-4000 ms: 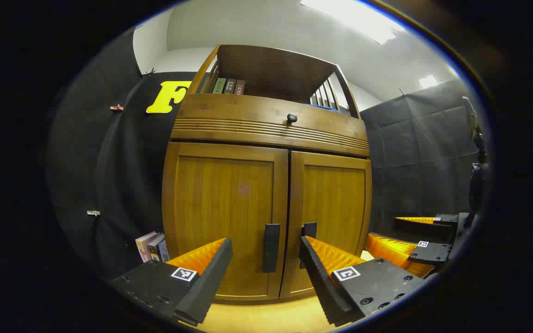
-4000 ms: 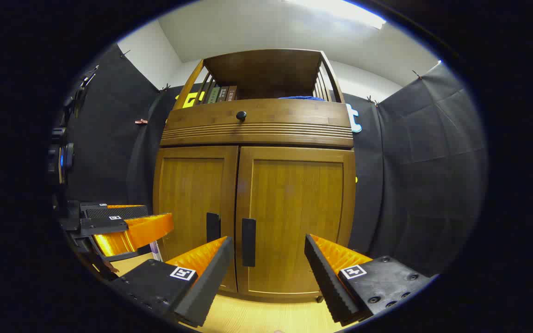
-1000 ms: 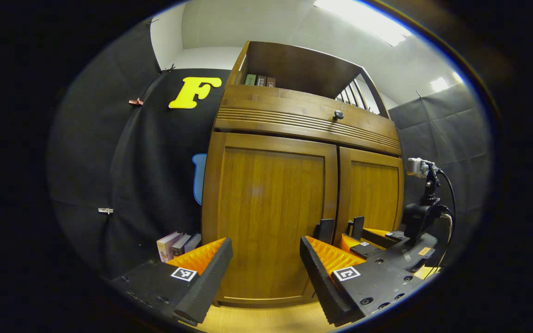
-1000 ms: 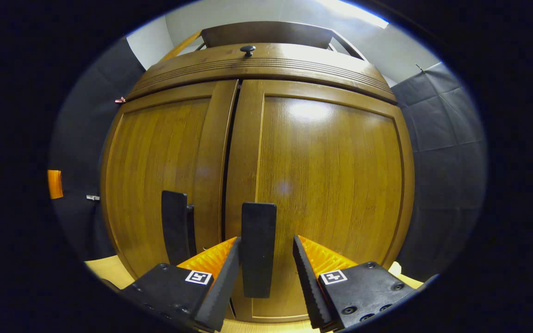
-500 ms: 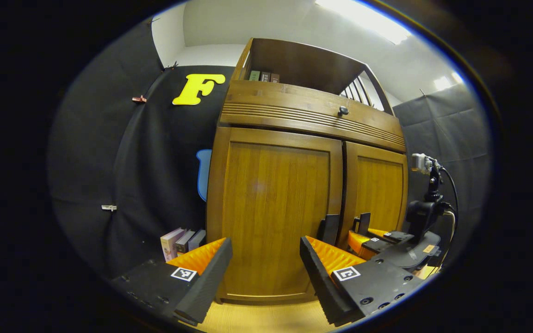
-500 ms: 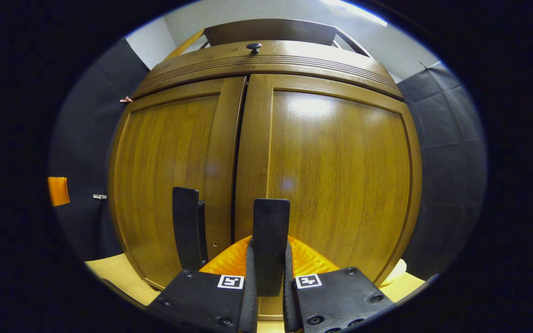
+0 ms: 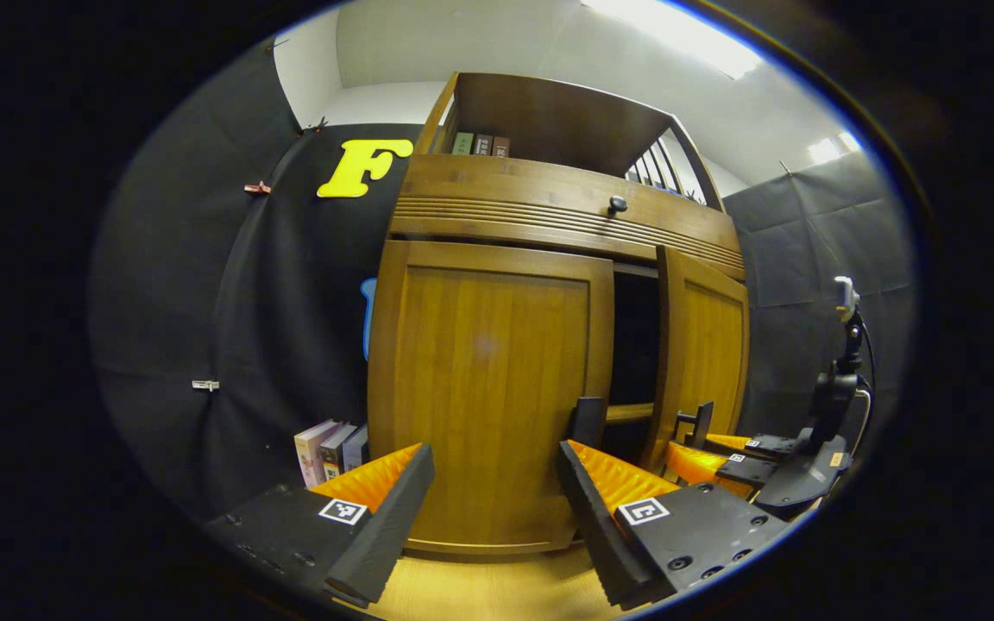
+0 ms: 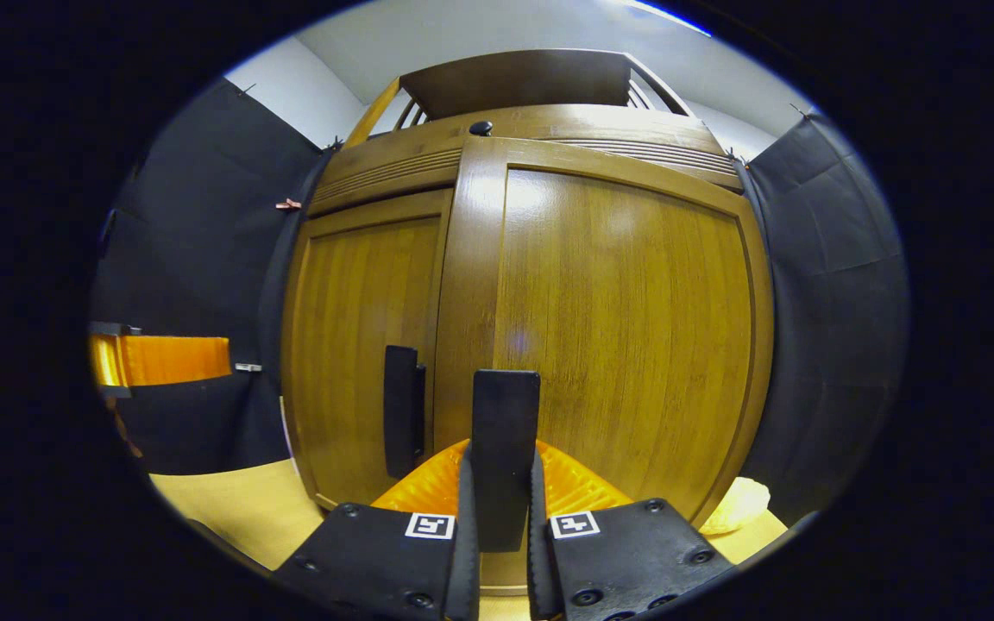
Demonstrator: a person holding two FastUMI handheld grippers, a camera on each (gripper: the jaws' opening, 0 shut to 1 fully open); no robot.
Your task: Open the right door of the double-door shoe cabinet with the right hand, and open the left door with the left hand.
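Wooden right door stood ajar, right gripper pinching its upright handle; left door's handle (also vertical) lay ahead-right of the spread left gripper.

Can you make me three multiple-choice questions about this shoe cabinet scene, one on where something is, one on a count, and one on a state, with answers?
1. Where do the books on the floor stand?
A. left of the cabinet, in the left gripper view
B. on the cabinet's top
C. inside the right door

2. How many doors stand ajar?
A. none
B. one
C. two

3. What is the right gripper doing?
A. hanging open
B. clamped on the right door's handle
C. holding a book

Answers: 1 A, they lean beside the cabinet by the cloth wall. 2 B, the right door shows a dark gap while the left door sits flush. 3 B, both jaws press the handle's sides.
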